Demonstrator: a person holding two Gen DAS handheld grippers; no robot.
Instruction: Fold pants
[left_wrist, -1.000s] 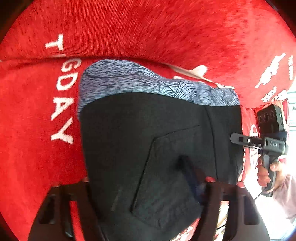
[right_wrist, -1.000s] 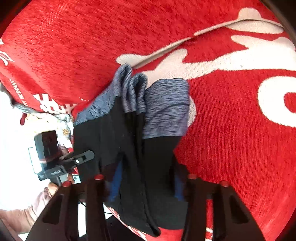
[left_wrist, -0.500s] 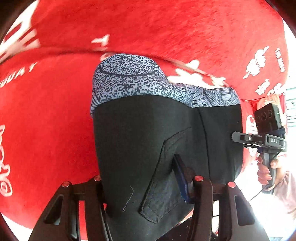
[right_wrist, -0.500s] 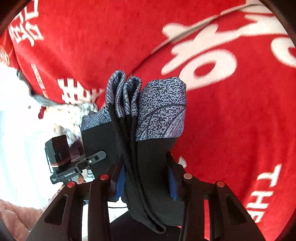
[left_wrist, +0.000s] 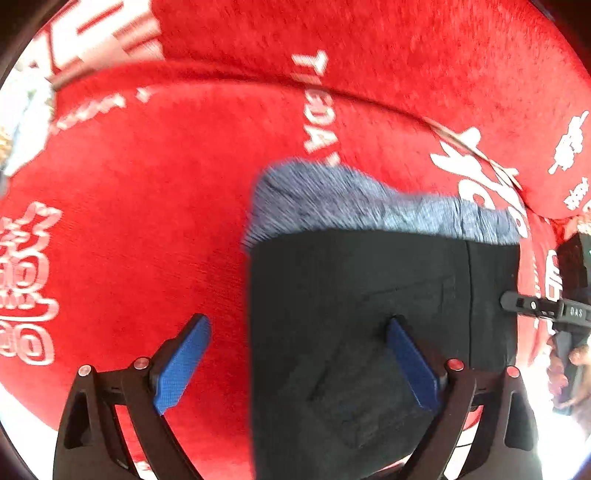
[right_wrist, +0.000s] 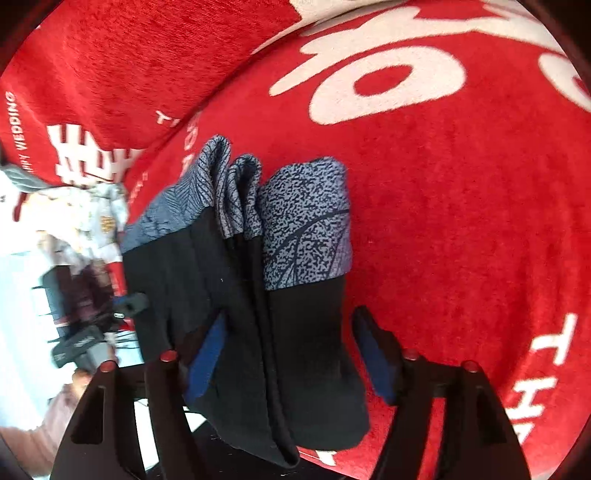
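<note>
A red cloth (left_wrist: 155, 206) printed with white letters and characters fills both views; what lies under it cannot be told. On it rests one pair of pants (left_wrist: 369, 314), black with a grey-blue patterned band at the far end, folded into a compact stack.

The left wrist view shows the broad flat face of the stack, with a stitched pocket outline, and is motion-blurred along the patterned band. The right wrist view (right_wrist: 295, 295) shows the same stack from its side edge, where several folded layers stand next to each other, and, at far left beyond the red cloth, some white patterned fabric (right_wrist: 92, 218).

Both grippers point steeply down at the cloth. The left gripper (left_wrist: 295, 365) has just been opening and now stands wide: its left blue pad is over bare red cloth, clear of the pants, while the right pad is above the black fabric, with only the left edge of the pants between the two, not pinched. The right gripper (right_wrist: 291, 354) has also just been opening; the stack's near end sits between its pads, with a visible gap on the right pad's side; contact on the left pad's side cannot be told.

Each view catches the other gripper at the stack's far edge, held by a hand (left_wrist: 576, 365).
</note>
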